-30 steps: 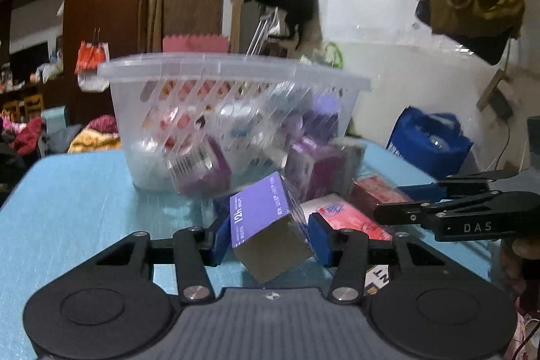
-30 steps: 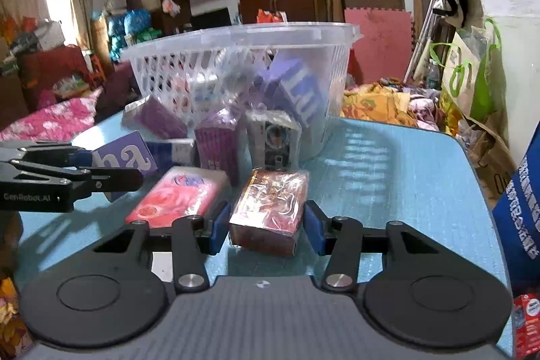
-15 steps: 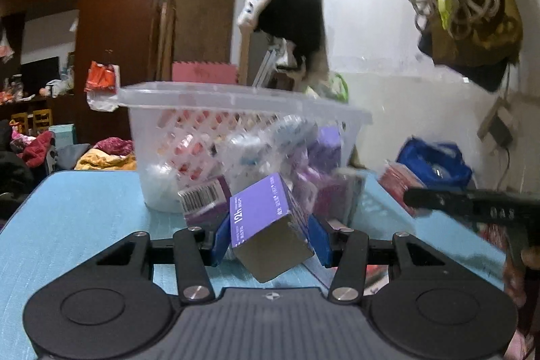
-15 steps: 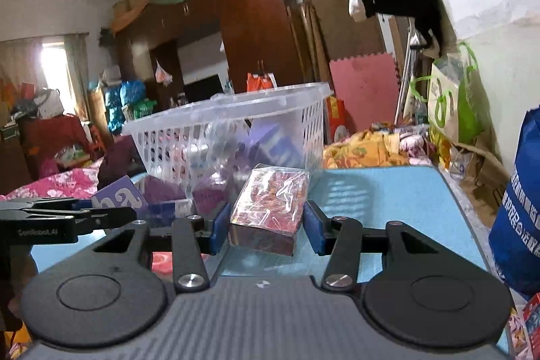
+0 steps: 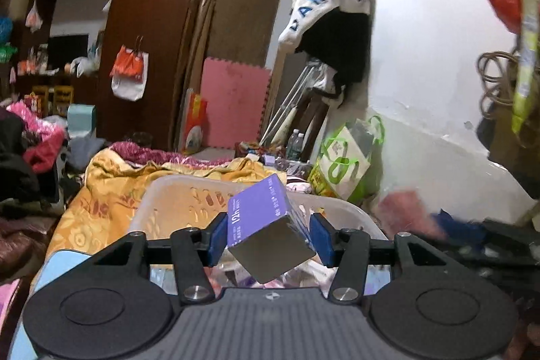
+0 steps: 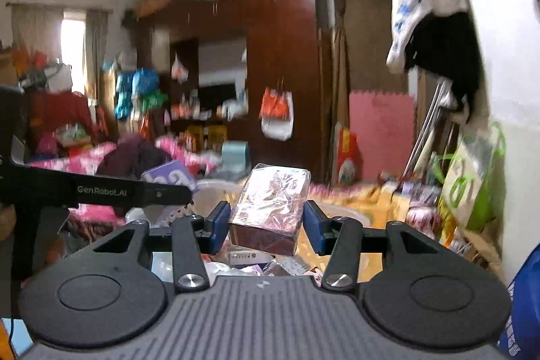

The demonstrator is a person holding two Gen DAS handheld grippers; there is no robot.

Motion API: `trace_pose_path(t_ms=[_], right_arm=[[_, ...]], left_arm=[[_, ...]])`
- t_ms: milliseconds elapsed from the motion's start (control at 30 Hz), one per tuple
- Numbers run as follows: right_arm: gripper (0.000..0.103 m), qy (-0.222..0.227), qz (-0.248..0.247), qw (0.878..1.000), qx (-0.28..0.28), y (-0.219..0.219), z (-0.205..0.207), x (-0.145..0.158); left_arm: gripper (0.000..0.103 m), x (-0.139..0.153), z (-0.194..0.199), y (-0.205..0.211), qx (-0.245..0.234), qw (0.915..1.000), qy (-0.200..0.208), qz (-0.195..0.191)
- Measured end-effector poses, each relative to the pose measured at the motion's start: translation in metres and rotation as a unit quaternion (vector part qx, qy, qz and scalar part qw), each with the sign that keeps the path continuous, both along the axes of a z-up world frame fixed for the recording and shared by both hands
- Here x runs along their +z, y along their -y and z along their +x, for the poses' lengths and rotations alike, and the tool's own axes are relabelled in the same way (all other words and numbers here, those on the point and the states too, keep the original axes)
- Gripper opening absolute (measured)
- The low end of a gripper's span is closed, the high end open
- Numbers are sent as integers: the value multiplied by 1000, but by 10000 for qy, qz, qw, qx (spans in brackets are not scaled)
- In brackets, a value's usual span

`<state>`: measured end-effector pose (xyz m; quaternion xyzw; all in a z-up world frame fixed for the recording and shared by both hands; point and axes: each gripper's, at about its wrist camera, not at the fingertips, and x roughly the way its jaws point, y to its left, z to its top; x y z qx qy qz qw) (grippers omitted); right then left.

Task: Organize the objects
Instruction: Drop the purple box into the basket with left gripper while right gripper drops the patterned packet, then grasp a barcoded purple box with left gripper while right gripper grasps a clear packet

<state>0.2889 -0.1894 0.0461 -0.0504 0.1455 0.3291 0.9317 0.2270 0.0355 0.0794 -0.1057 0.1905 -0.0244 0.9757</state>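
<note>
My left gripper [image 5: 268, 240] is shut on a purple box [image 5: 263, 218] and holds it tilted above the clear plastic basket [image 5: 175, 191]. My right gripper [image 6: 268, 225] is shut on a red-pink cellophane-wrapped pack [image 6: 270, 201] and holds it above the same basket [image 6: 216, 191], which has several packets inside. The left gripper's arm [image 6: 101, 191] and the purple box [image 6: 168, 176] show at the left of the right wrist view. The right gripper shows blurred at the right of the left wrist view [image 5: 499, 242].
The blue table [image 5: 57, 265] edge shows at the lower left. Beyond it lie orange bedding [image 5: 111, 184], piles of clothes, a dark wooden wardrobe [image 5: 148, 22], a pink foam mat [image 5: 233, 103] and a green-white bag [image 5: 347, 157] by the white wall.
Both grippers have risen from table level, each with its item, to above the basket's open top. The views now look over the rim instead of at the basket's side.
</note>
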Motion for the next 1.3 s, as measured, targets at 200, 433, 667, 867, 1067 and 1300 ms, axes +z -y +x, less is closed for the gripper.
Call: trace_pose_path(t_ms=[200,433,667,867,1067,1300], right_arm=[[78,-33,-257,9996,-65,0,-7,-24],[97,-55,177,9998,-111,59,-59,-57],[65,-1032,-294,9942,-55,37,-11,-109],[51,-1191,-300,9924,81,29,-7,-126],[38,-1026,-244,9944,-52,49,-38,-128],[38,-908,27,9958,-138,68,-64,-128]], left_arm=[[86,-8,-13,7,149,9994,-80,318],[97,-37,-110,4,28,9965,613,561],[97,-88,-102,-14,92,9994,155,296],[97,-103,-79,-20,200,9993,-237,214],[96,-117,-68,-16,246,9981,-542,144],[46,-126,-66,-16,137,9981,-590,-146]])
